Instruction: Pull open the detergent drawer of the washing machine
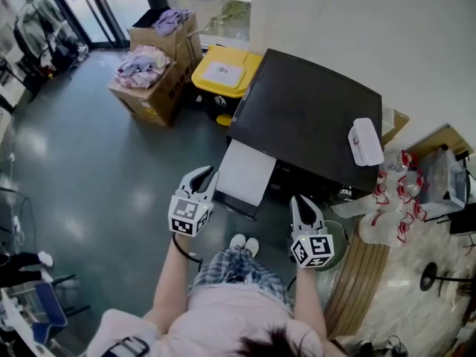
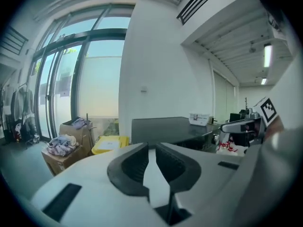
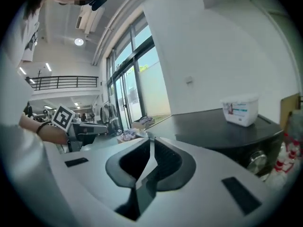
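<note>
Black-topped washing machine [image 1: 312,110] standing against the wall, with what looks to be its white drawer [image 1: 245,171] sticking out toward the person
Both grippers are hovering in front of the machine, the left gripper [image 1: 208,172] just beside the drawer's left edge and the right gripper [image 1: 303,201] near the front to its right. Each pair of jaws is sitting almost pressed together with nothing between. Judging by how far the drawer is projecting, the pull is looking done or nearly so. Any further pull is calling for spreading one pair of jaws, pinching the front lip and drawing straight out, level, without twisting. The machine's front face and the drawer's handle are hiding below the steep head view, and both gripper views are looking over the machine's top, so whether the drawer is fully out is not showing
</note>
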A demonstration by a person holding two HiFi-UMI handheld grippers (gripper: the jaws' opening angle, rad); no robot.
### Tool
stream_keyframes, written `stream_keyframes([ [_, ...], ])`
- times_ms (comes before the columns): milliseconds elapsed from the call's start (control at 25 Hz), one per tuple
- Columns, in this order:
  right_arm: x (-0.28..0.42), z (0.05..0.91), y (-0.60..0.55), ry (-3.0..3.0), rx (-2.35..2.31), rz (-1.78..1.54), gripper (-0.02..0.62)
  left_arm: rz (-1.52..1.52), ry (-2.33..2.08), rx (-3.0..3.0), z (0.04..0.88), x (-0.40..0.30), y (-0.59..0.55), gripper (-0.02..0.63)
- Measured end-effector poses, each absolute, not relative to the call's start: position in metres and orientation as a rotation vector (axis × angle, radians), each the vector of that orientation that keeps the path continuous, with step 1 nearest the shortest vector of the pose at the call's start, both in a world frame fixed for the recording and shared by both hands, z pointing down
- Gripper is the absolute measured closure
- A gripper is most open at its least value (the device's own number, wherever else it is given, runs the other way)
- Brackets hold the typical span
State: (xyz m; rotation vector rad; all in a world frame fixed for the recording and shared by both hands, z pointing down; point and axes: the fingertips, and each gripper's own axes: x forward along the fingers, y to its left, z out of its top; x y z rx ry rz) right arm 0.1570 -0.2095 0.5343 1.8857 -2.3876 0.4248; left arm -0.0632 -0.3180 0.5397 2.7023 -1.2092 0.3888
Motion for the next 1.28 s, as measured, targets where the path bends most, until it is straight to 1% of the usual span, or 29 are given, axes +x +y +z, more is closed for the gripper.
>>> stream_keyframes([
  [160,0.197,0.499,-0.208,-2.324,2.045,0.329,0.572,0.279,-1.186,2.758,0.504,-0.029,-0.327,0.563],
  [280,0.225,0.472,-0.203,-2.279,2.171,0.259,0.577,0.245,-1.176,2.795,0.483,-0.005,-0.333,0.578],
  [520,0.271,0.439,-0.188,-2.171,2.325,0.148,0.578,0.165,-1.137,2.87,0.445,0.037,-0.338,0.58],
  [920,0.314,0.429,-0.172,-2.057,2.449,0.099,0.578,0.112,-1.041,2.946,0.422,0.075,-0.337,0.581],
  [1280,0.328,0.432,-0.168,-2.031,2.477,0.101,0.58,0.142,-1.014,2.956,0.424,0.086,-0.335,0.581],
])
